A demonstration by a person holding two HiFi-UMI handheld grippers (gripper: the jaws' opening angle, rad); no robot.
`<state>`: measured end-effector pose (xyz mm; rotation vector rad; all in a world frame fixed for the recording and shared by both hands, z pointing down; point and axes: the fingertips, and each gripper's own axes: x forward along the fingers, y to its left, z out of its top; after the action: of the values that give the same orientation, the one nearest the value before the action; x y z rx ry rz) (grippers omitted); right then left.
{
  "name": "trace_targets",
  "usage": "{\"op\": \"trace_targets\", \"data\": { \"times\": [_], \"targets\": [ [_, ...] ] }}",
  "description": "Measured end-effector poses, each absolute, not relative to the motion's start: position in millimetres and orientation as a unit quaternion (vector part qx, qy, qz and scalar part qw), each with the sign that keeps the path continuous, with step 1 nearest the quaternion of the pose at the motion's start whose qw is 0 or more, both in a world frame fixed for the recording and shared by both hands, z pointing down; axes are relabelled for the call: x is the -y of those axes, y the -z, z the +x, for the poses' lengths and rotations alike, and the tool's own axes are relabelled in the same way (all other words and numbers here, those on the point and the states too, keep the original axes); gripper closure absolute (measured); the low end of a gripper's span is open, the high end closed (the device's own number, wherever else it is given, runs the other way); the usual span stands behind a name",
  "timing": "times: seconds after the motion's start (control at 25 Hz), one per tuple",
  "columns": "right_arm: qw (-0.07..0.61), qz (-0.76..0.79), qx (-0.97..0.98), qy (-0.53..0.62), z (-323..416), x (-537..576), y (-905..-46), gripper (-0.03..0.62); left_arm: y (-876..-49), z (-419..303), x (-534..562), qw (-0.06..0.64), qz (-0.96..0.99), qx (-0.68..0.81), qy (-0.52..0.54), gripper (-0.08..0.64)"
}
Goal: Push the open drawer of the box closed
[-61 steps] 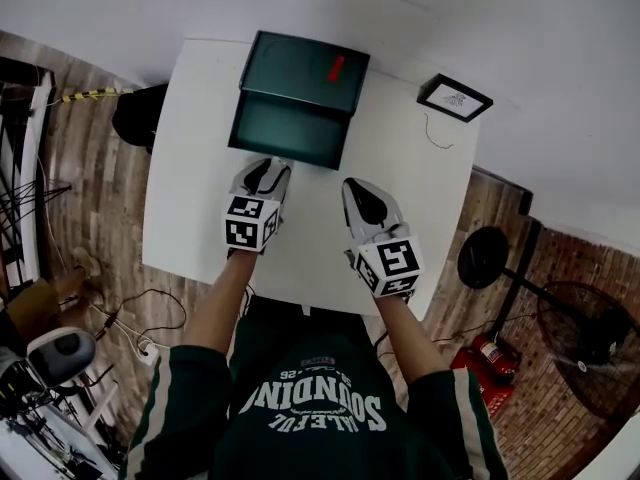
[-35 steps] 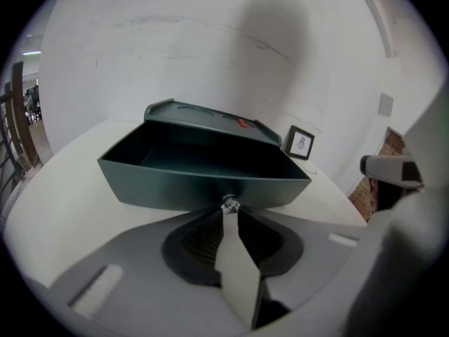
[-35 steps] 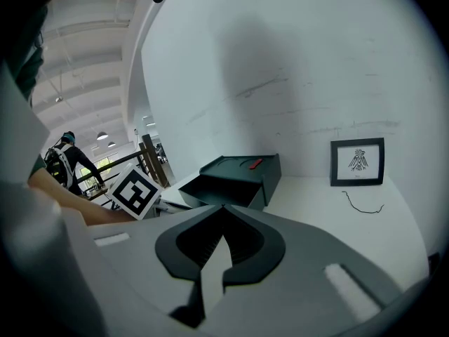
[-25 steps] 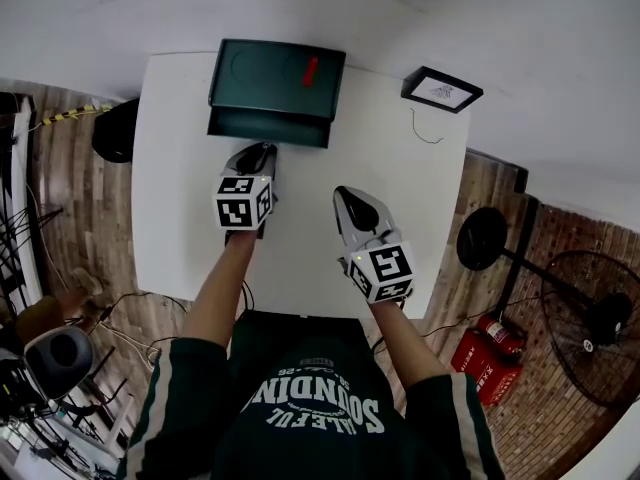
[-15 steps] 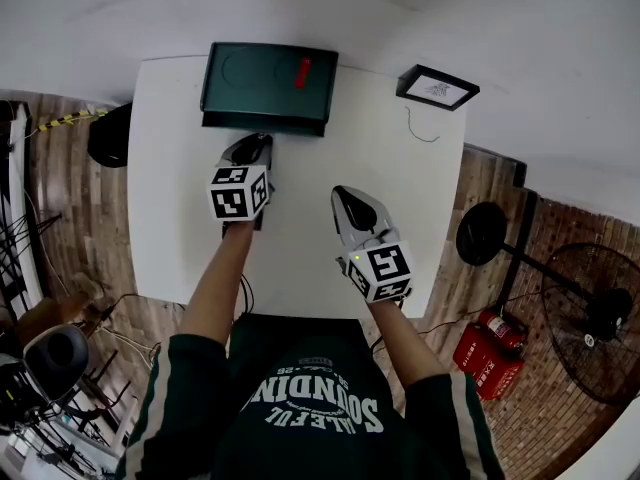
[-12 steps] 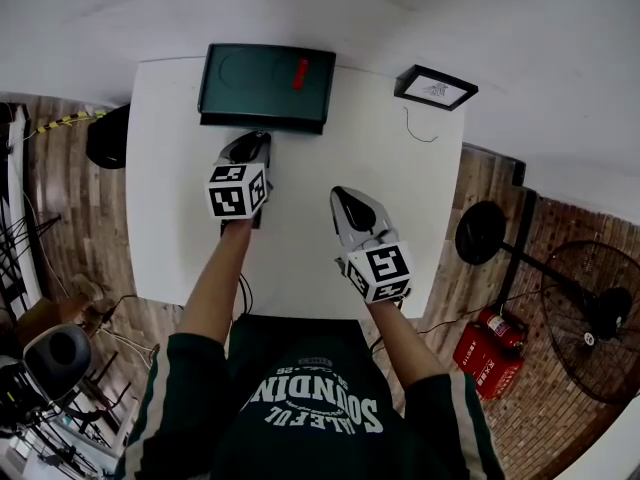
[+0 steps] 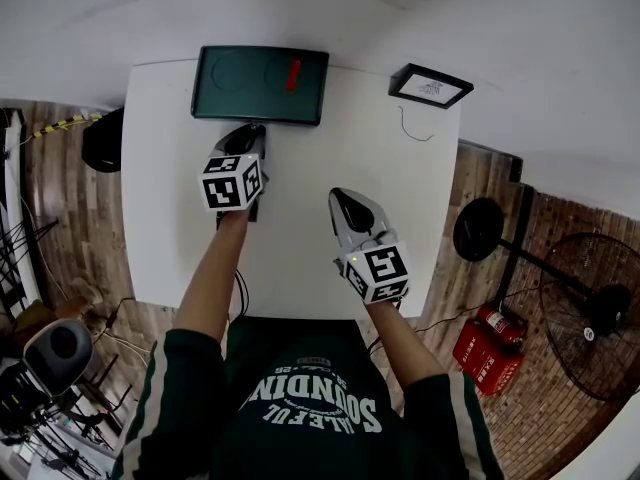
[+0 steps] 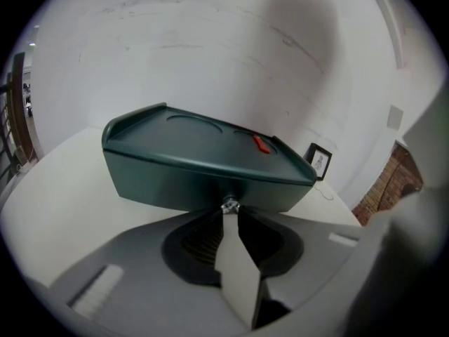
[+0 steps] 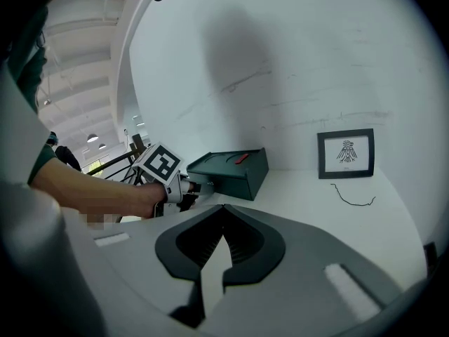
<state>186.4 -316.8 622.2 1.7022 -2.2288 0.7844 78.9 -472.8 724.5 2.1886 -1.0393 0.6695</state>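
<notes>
The dark green box (image 7: 260, 83) stands at the table's far edge with a red piece (image 7: 293, 73) on its lid; its drawer front sits flush with the body. My left gripper (image 7: 250, 128) is right up against that front. In the left gripper view the small silver knob (image 8: 229, 204) sits between my left gripper's (image 8: 229, 210) jaw tips, which close on it below the box (image 8: 203, 167). My right gripper (image 7: 340, 200) hovers over the table's middle, shut and holding nothing, away from the box (image 9: 235, 170).
A black-framed picture (image 7: 430, 86) leans against the wall at the white table's (image 7: 300, 248) far right corner, with a thin dark cord (image 7: 405, 126) lying in front of it. Brick floor, a fan and a red extinguisher lie beyond the table's right side.
The drawer, pulled out at first, has slid into the box until flush. My left gripper moved forward with it. The right gripper has stayed in place.
</notes>
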Motion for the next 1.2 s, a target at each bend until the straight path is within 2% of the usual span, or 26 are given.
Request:
{"op": "trace_targets", "data": {
  "times": [0.6,1.0,1.2],
  "targets": [
    [0.107,0.585,0.759,-0.264,186.6,312.0,-612.0,0.591,-720.7,75.3,460.3,0.308,0.832,0.378,-0.262,0.42],
    [0.095,0.594,0.77,-0.216,193.8,308.2,-562.9,0.591,-649.4,47.6,411.1,0.253,0.857,0.382,-0.234,0.42],
    [0.076,0.594,0.782,-0.174,197.8,315.1,-524.4,0.591,-601.8,51.7,392.3,0.201,0.88,0.373,-0.216,0.508]
  ]
}}
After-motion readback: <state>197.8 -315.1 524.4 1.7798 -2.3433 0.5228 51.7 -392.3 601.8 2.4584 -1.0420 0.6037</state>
